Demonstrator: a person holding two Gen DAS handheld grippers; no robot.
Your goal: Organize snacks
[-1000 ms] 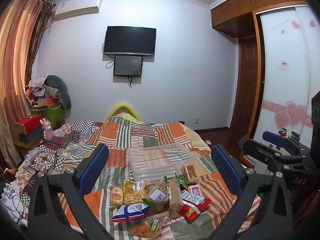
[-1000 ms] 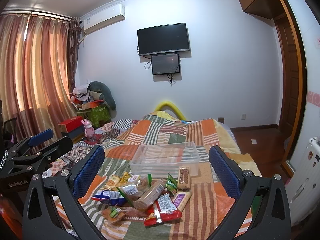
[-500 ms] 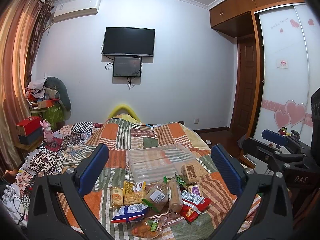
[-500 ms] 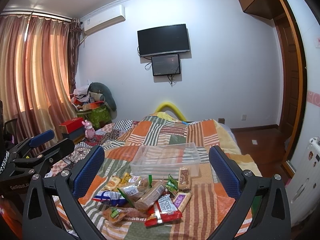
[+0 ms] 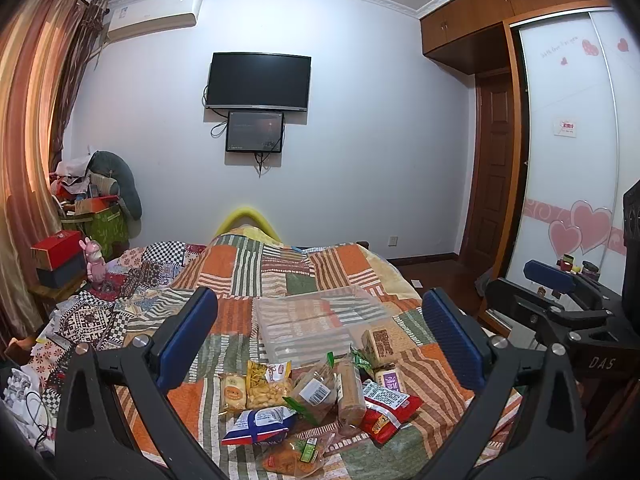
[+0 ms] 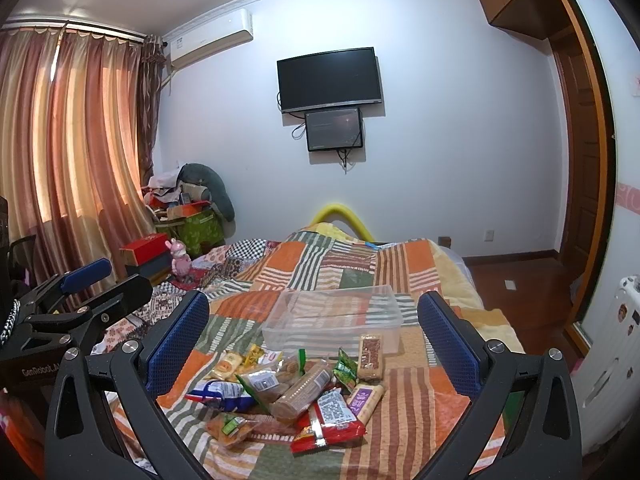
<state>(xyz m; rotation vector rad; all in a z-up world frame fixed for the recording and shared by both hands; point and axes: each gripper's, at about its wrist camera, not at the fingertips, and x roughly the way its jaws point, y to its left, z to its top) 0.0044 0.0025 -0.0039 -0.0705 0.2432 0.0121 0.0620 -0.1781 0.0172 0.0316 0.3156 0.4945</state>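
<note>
A pile of snack packets (image 5: 316,396) lies on the patchwork bedspread, also in the right wrist view (image 6: 288,392). It includes a red packet (image 6: 326,420), a blue-and-white packet (image 5: 260,424) and a brown cereal bar (image 6: 371,354). A clear plastic bin (image 6: 332,320) stands empty just behind the pile, also in the left wrist view (image 5: 316,324). My left gripper (image 5: 320,336) is open and empty, held above and short of the pile. My right gripper (image 6: 312,332) is open and empty at a similar height. Each gripper shows at the edge of the other's view.
The bedspread (image 5: 280,272) covers the bed. A cluttered side table with a red box (image 6: 144,250) and a pink toy (image 6: 180,260) stands at the left. A wardrobe (image 5: 572,160) and door are at the right, and a radiator (image 6: 612,360) at the far right.
Both views have drifted very slightly. The snacks, the bin and both open grippers stand as before.
</note>
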